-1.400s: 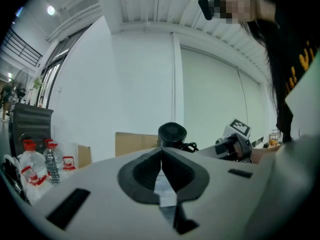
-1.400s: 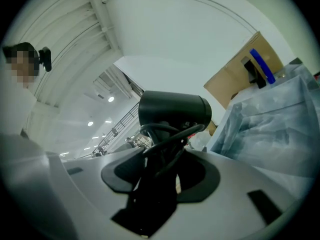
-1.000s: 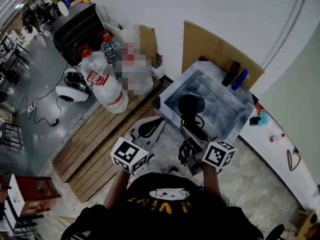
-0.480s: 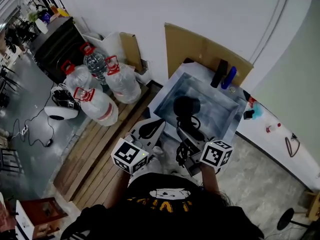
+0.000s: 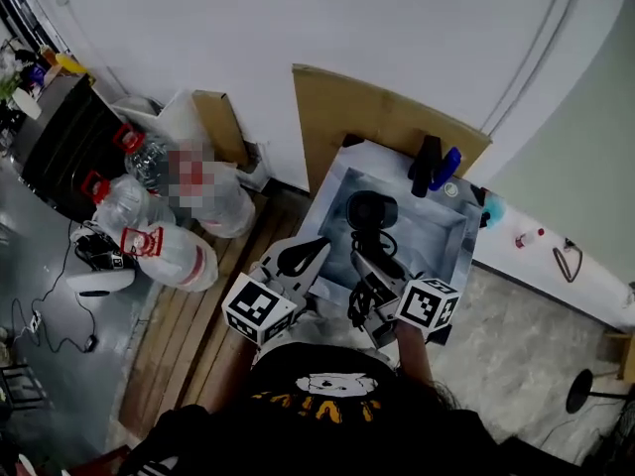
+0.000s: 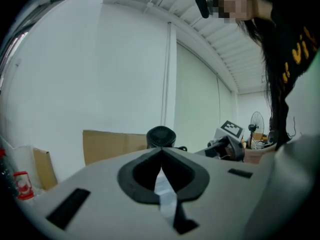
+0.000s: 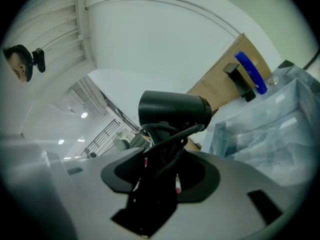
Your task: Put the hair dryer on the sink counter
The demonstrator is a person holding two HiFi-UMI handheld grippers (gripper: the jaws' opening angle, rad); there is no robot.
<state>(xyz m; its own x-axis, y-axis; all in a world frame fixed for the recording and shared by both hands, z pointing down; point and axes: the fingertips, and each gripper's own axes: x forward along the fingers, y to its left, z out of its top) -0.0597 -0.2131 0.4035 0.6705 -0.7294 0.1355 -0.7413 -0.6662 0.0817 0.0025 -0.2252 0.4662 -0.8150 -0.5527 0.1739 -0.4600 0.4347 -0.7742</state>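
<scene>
Head view: right gripper (image 5: pixel 375 271) clamps hair dryer (image 5: pixel 370 210) over sink (image 5: pixel 327 181).

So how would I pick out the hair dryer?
Find the pale sink against the cardboard sheet. Over it, the right gripper holds the hair dryer: black, round-headed, cord bunched at its handle, unlike the slim black item and blue item at the sink's back.

Matt plastic hair dryer (image 7: pixel 172 109), dull cardboard (image 5: pixel 347 107)

The sink counter (image 5: pixel 328 190) carries a black item (image 5: pixel 427 165) and a blue item (image 5: pixel 445 169) standing at its back edge.
</scene>
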